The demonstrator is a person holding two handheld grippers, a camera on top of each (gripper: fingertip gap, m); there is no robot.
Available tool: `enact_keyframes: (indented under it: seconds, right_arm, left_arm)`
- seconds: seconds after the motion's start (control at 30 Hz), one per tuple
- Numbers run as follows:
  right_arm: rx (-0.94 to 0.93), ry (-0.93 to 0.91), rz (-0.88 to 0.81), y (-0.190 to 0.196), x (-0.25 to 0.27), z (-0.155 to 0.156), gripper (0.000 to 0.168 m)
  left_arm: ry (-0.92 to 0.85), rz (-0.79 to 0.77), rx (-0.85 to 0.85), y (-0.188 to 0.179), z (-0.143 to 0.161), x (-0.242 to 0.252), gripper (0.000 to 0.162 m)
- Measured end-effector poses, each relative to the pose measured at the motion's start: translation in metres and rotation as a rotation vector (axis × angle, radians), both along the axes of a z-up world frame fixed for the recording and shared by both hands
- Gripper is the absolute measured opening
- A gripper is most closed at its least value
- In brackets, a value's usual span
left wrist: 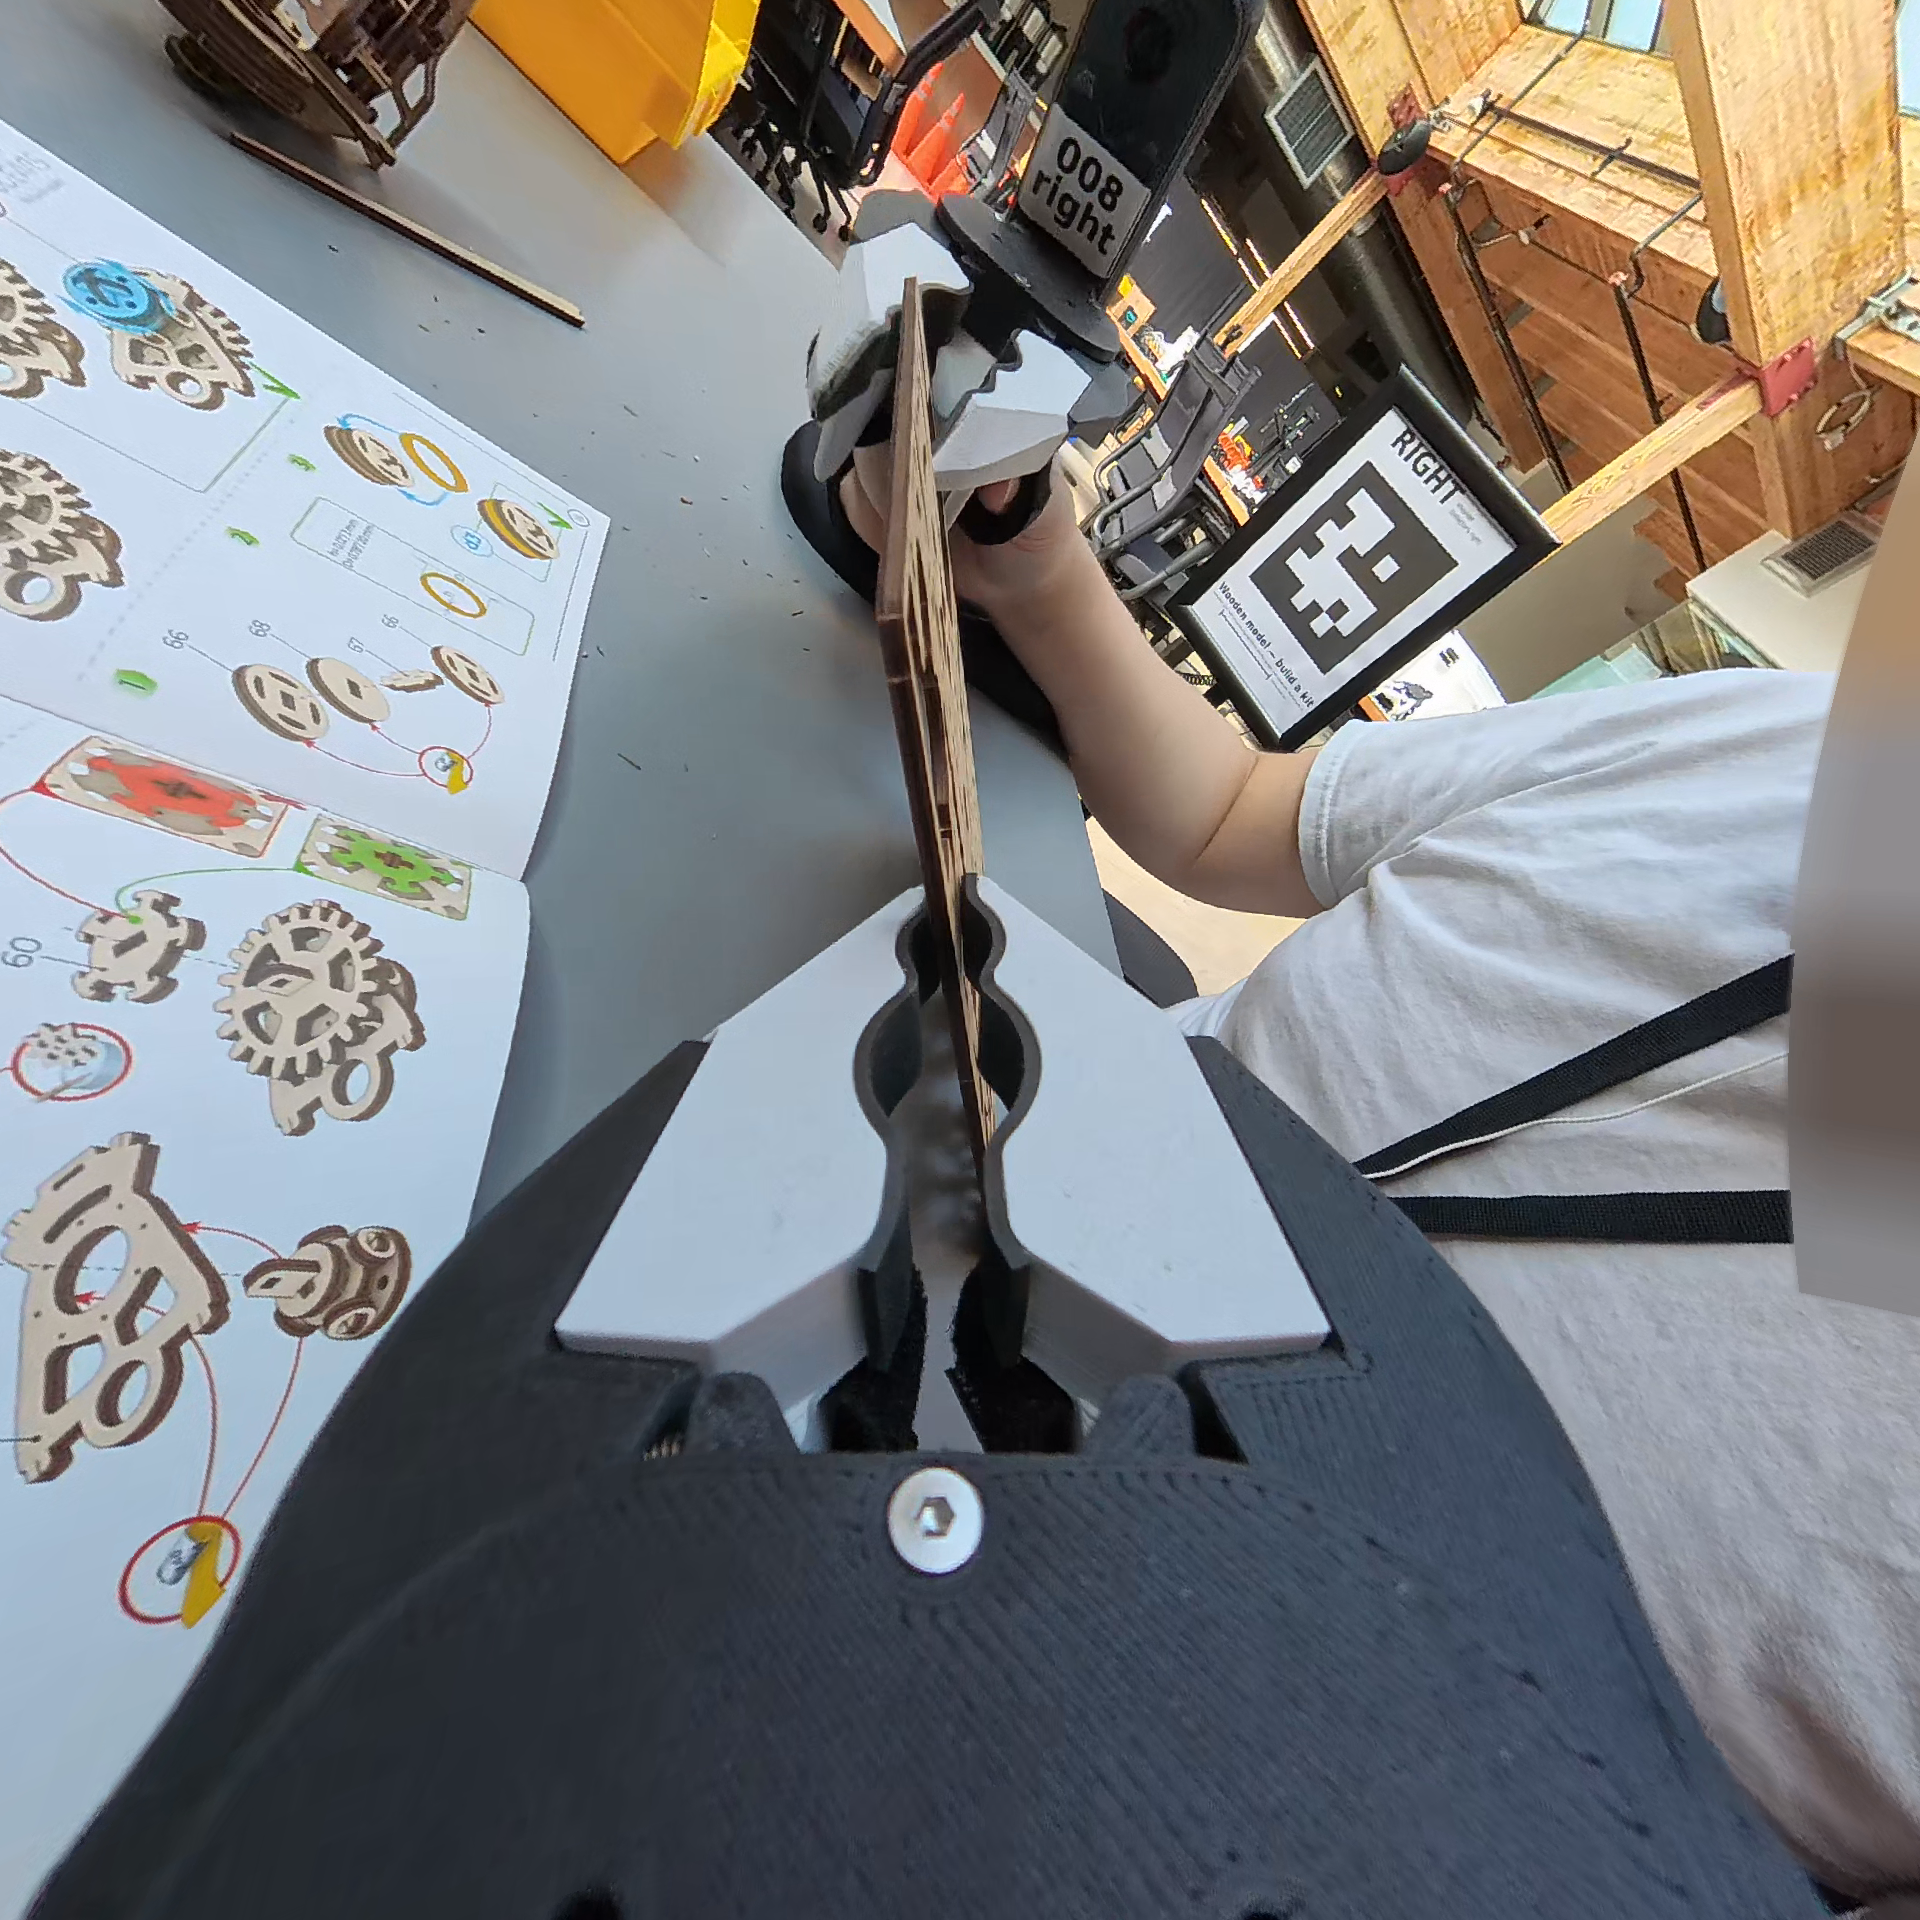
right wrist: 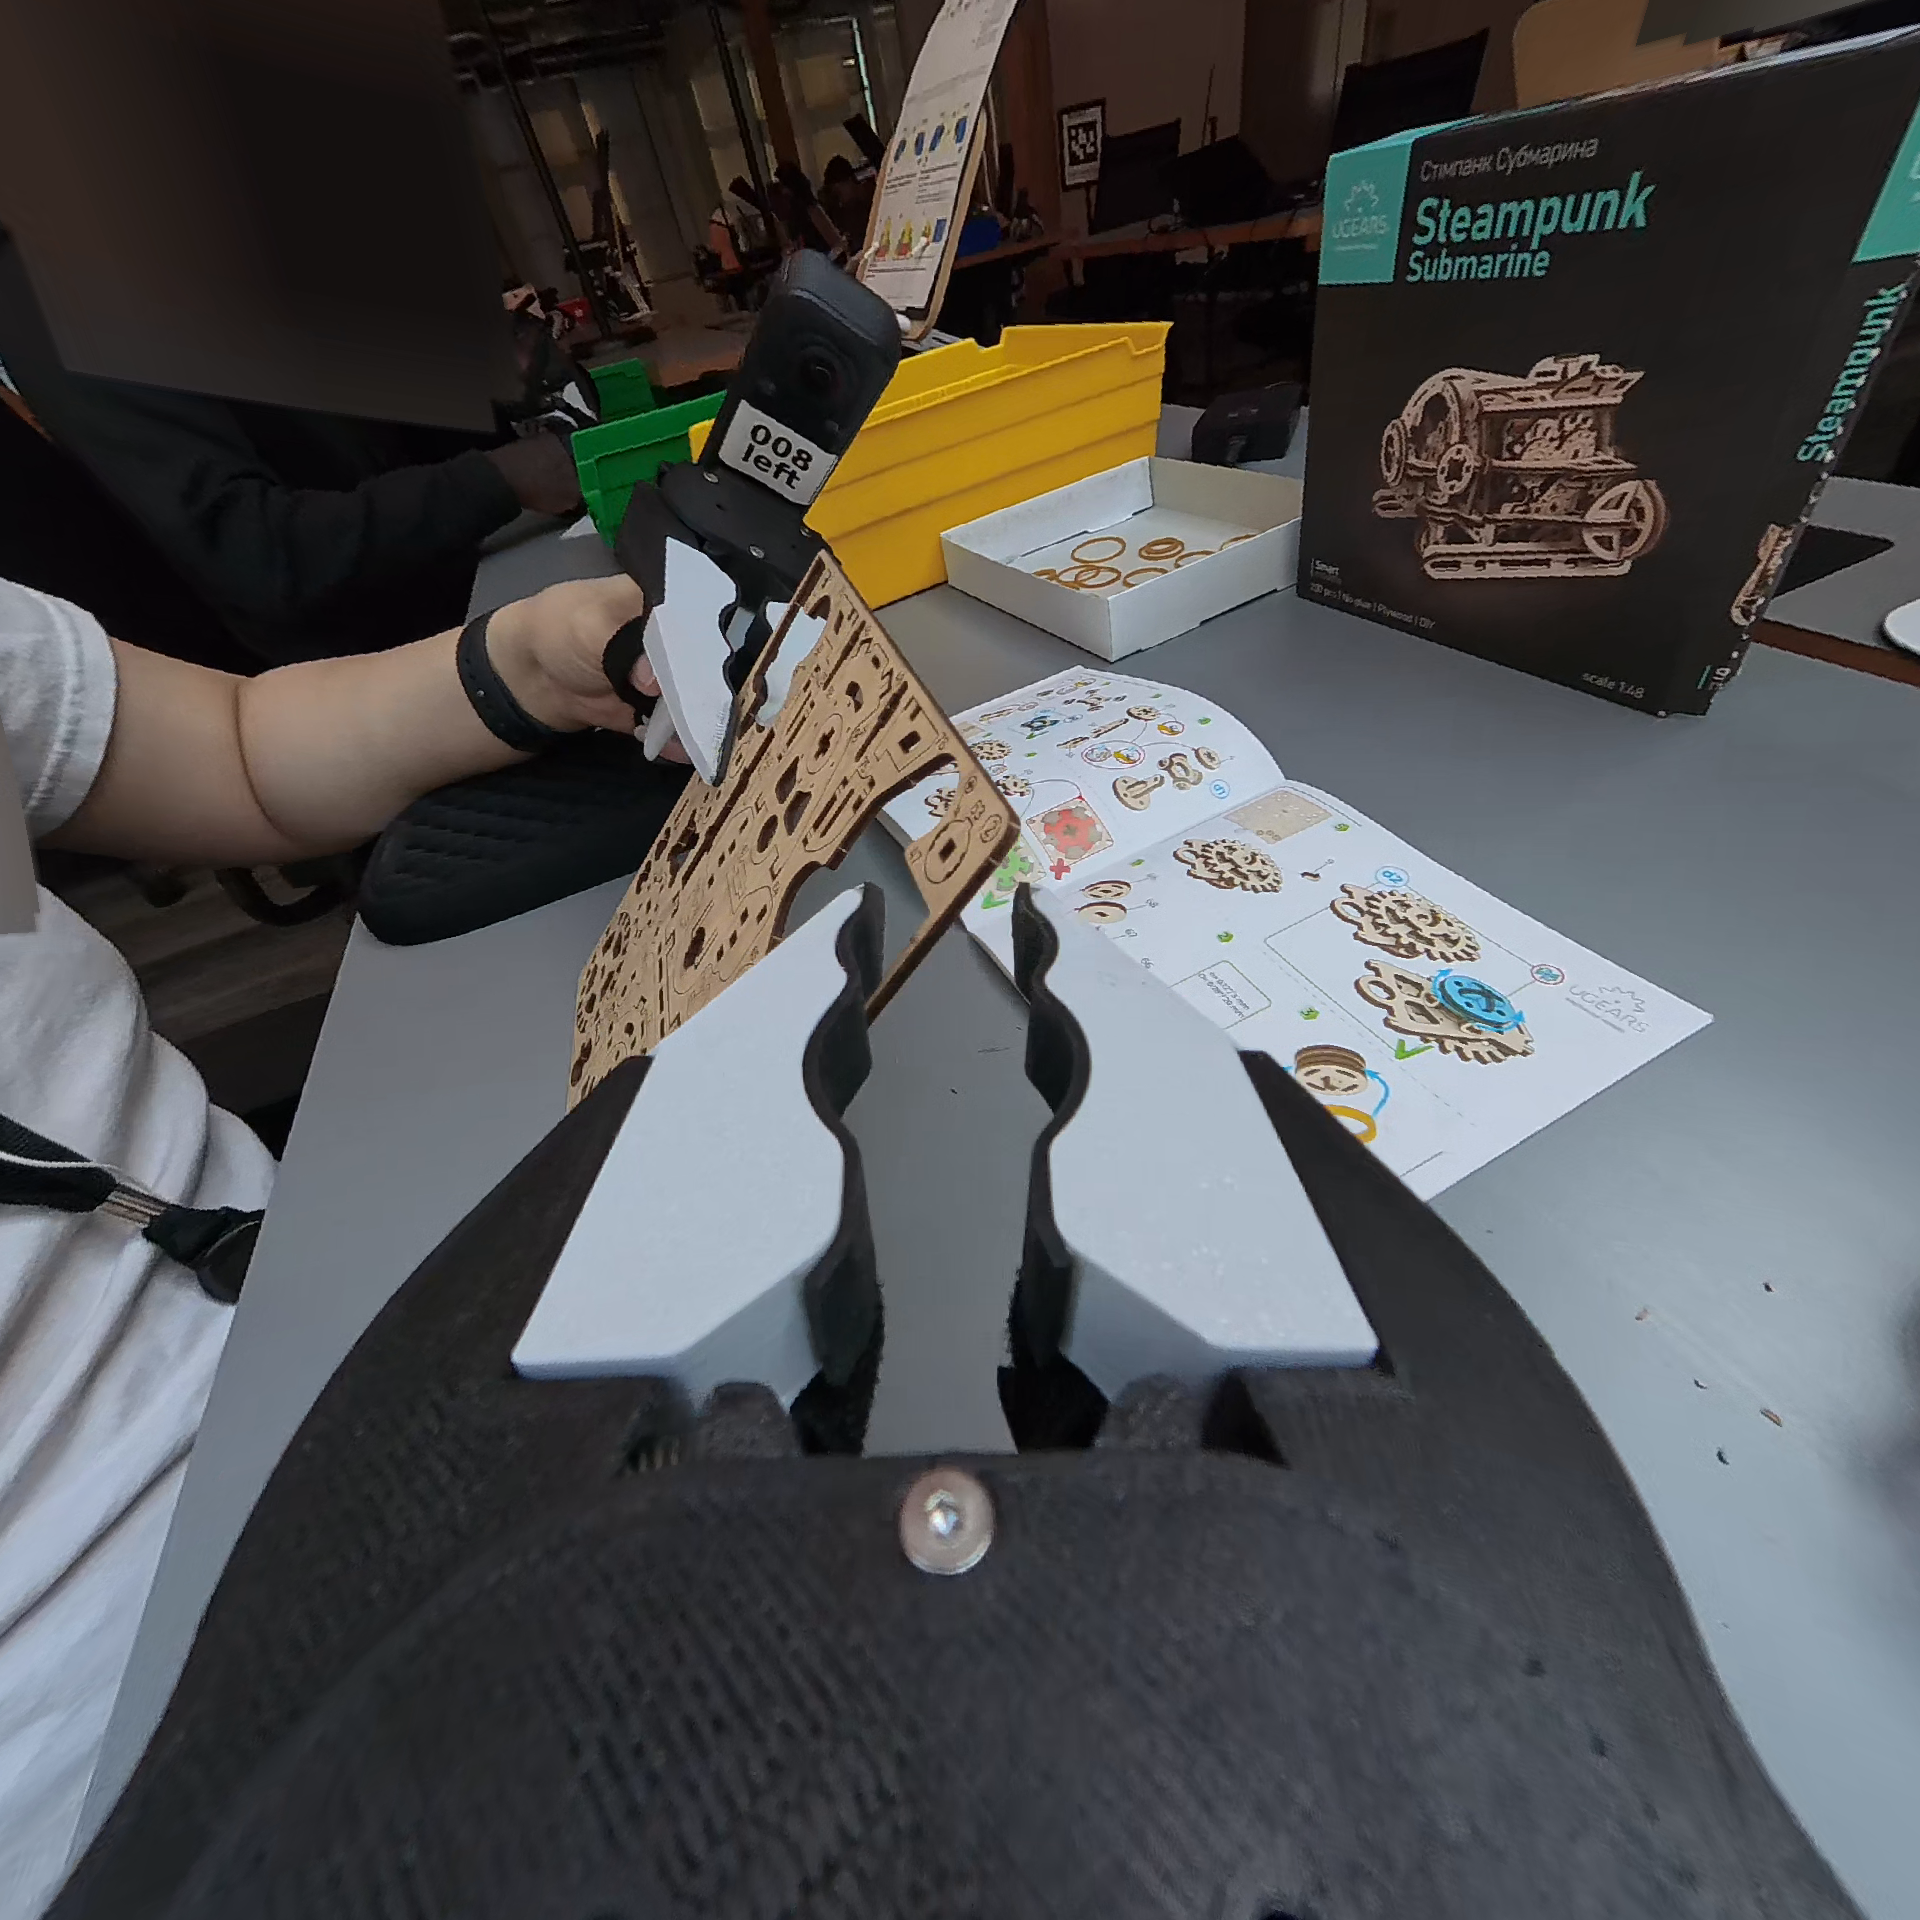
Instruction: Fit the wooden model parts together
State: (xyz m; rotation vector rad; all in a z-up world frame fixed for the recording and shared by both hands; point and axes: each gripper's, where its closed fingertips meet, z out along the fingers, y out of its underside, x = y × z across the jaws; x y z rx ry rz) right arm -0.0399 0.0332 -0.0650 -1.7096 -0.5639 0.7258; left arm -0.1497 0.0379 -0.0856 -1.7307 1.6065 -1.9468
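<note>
A laser-cut wooden parts sheet (left wrist: 925,623) is held up above the grey table, edge-on in the left wrist view. In the right wrist view the wooden sheet (right wrist: 790,831) shows its face, with many cut-out shapes. My left gripper (left wrist: 940,904) is shut on one end of the sheet; it also shows in the right wrist view (right wrist: 743,727). My right gripper (right wrist: 943,904) is open, and the sheet's lower edge lies between its jaws. Seen from the left wrist view, my right gripper (left wrist: 904,473) straddles the sheet's far end.
An open instruction booklet (right wrist: 1299,935) lies on the table under the sheet. Behind it are a white tray (right wrist: 1122,613) of rings, a yellow bin (right wrist: 987,436), a green bin (right wrist: 634,457) and the kit box (right wrist: 1558,416). A part-built wooden model (left wrist: 301,73) stands at the far end. The tips of one gripper are about 12 cm away from the tips of the other. The left gripper is farther from the part-built wooden model (left wrist: 301,73), some 30 cm, than the right, some 20 cm.
</note>
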Motion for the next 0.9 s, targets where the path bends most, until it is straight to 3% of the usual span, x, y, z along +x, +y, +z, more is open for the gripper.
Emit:
enact_keyframes:
  seconds: [0.27,0.43,0.63,0.9]
  right_arm:
    - [-0.106,0.180,0.000,-0.010,0.018,0.004,0.032]
    - [-0.175,0.216,0.064,-0.029,0.028,0.009,0.025]
    - [-0.344,0.306,0.213,-0.044,0.010,-0.002,0.029]
    - [-0.514,0.234,0.285,-0.050,-0.014,-0.032,0.028]
  left_arm:
    - [0.008,0.013,-0.027,0.009,-0.002,-0.003,0.000]
    - [0.009,0.014,-0.030,0.009,-0.002,-0.003,0.000]
    - [0.017,0.015,-0.051,0.010,-0.004,-0.003,0.000]
    - [0.016,0.009,-0.063,0.010,-0.004,-0.003,0.000]
